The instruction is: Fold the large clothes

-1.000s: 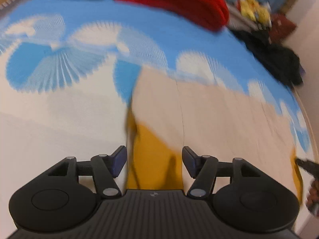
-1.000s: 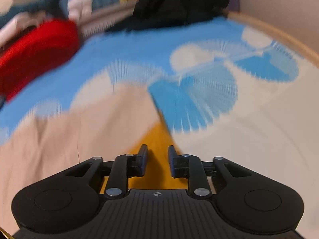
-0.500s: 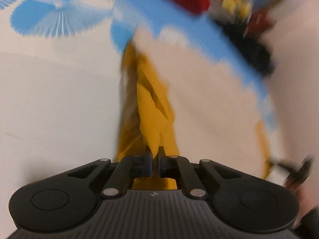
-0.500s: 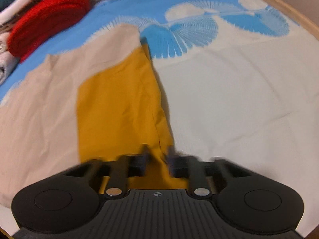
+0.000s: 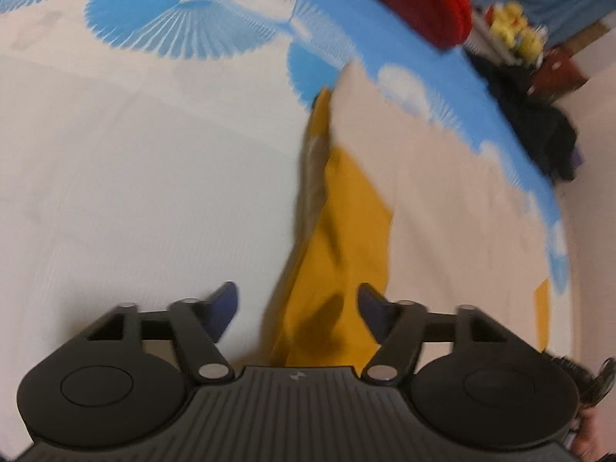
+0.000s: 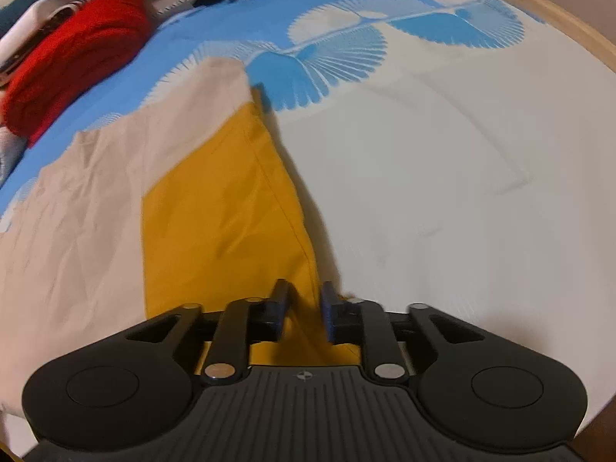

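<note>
Bed with white-and-blue fan-patterned sheet [image 6: 442, 192], bordered by a curved wooden frame [image 6: 558, 19]; red knitted pile [image 6: 73, 73] and dark clothes [image 5: 539, 115] along the far edge.

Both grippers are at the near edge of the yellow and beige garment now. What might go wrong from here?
1. The left gripper is open, with bunched yellow fabric between its fingers; closing could pinch several layers and skew the fold.
2. The right gripper stands narrowly open around the garment's edge, seemingly gripping nothing; a lift might leave that corner behind.
3. The beige part looks wrinkled, so creases may get folded in.
</note>
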{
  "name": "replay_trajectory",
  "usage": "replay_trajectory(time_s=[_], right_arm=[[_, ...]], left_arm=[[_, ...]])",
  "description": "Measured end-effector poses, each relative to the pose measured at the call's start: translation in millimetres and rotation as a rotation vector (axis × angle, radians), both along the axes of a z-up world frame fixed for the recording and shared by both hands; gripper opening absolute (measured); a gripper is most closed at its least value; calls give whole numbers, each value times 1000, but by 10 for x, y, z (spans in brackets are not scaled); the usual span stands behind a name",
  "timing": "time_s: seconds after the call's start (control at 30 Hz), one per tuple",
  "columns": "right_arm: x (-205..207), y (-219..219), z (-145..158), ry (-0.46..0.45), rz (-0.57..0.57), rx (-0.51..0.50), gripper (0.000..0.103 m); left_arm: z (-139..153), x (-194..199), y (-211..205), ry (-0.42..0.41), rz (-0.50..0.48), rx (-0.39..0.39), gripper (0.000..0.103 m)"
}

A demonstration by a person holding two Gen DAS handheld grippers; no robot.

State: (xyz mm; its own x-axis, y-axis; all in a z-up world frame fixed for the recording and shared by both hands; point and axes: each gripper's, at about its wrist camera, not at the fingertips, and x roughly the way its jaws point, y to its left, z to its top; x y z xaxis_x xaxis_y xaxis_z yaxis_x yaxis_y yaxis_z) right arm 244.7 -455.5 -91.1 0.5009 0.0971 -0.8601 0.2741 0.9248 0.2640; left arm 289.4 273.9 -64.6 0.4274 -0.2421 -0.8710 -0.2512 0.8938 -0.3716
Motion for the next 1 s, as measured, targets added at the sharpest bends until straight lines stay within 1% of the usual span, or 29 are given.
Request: replay_trajectory(time_s=[0.07, 0.13, 0.2, 0.3, 0.37, 0.43, 0.57, 0.6, 0.63, 0.7, 0.73, 0.77, 0.8, 0.83, 0.87, 0.9, 0.93, 1.0], right_arm=[[25, -15, -27, -13, -2, 17, 39], [64, -62, -76, -28, -8, 38, 40], [137, -82, -118, -41, -8, 56, 46], [248, -93, -156, -67, 5, 74, 50], [331, -111, -183, -78, 9, 91, 52], [401, -121, -228, -80, 8, 107, 54], [544, -113, -332, -76, 33, 133, 56], [570, -105, -339, -80, 43, 133, 56], [600, -97, -346, -82, 54, 135, 56], [644, -89, -361, -84, 64, 140, 56], [662, -78, -367, -85, 69, 144, 56], [680, -60, -369, -88, 75, 144, 53], [691, -43, -371, -91, 84, 147, 43], [709, -15, -373, -90, 94, 151, 39], [717, 20, -363, -95, 104, 145, 30], [722, 54, -341, -102, 114, 131, 25], [728, 87, -324, -109, 119, 118, 23], [733, 117, -300, -116, 113, 117, 17]], left_arm=[[-66, 60, 2, -35, 5, -35, 81], [-127, 160, -7, -47, 9, -61, 81], [-228, 295, -48, -57, 10, -81, 81], [-380, 456, -82, -50, 3, -102, 81], [-540, 573, -98, -33, -9, -111, 82], [-619, 700, -111, -69, -34, -134, 86], [-736, 919, -199, -105, -77, -200, 86], [-766, 944, -212, -114, -95, -202, 86], [-786, 980, -272, -131, -116, -186, 84], [-802, 1012, -382, -155, -145, -156, 79], [-806, 1018, -419, -161, -157, -146, 59], [-830, 1045, -445, -156, -170, -150, 35], [-836, 1046, -447, -152, -173, -169, 28], [-806, 1026, -459, -161, -182, -173, 19], [-754, 1016, -484, -186, -208, -158, 15], [-699, 989, -502, -205, -229, -142, 14], [-639, 968, -499, -220, -239, -135, 13], [-507, 909, -432, -243, -233, -147, 11]])
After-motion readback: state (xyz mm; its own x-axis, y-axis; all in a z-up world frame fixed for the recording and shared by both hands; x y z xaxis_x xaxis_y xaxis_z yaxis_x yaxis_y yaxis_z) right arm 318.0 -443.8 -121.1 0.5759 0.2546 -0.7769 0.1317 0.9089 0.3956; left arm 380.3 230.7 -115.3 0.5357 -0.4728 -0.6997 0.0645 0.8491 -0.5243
